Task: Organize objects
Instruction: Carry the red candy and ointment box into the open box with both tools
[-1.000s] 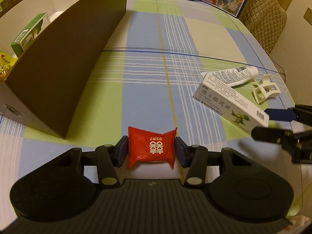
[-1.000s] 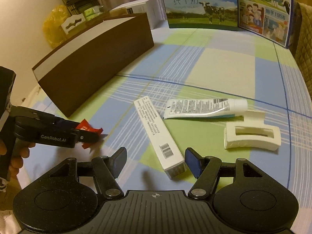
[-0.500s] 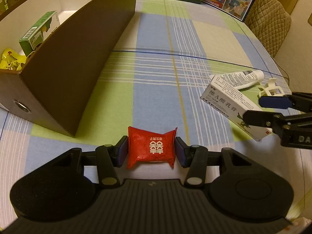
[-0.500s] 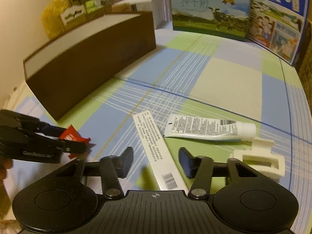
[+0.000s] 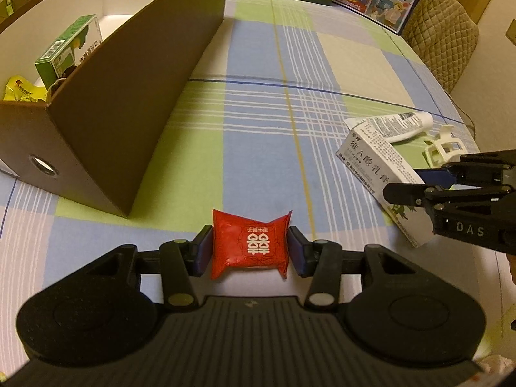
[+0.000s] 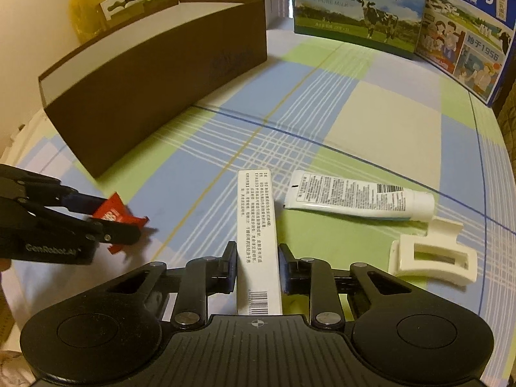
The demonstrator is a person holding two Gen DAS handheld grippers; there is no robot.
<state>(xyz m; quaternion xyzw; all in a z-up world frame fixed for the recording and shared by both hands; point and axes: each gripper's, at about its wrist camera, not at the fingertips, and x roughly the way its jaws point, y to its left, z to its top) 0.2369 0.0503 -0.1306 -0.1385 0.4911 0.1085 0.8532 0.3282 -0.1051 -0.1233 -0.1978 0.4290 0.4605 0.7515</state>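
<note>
My left gripper [image 5: 250, 251] is shut on a red candy packet [image 5: 251, 247] and holds it above the checked tablecloth, near the front corner of the brown box [image 5: 122, 103]. It also shows in the right wrist view [image 6: 109, 222] with the packet [image 6: 113, 216]. My right gripper [image 6: 256, 264] has its jaws around the long white ointment box [image 6: 256, 225], which lies on the cloth; the pads sit close on both sides. In the left wrist view this gripper [image 5: 409, 182] straddles the same box [image 5: 374, 167].
A white tube [image 6: 358, 198] and a white hair claw [image 6: 432, 254] lie right of the ointment box. The brown box holds a green carton [image 5: 69, 50] and a yellow packet [image 5: 22, 93]. Milk cartons [image 6: 354, 9] stand at the table's far edge.
My right gripper moved forward and lower over the white ointment box, and its jaws narrowed around it. My left gripper rose with the red packet and shifted toward the brown box.
</note>
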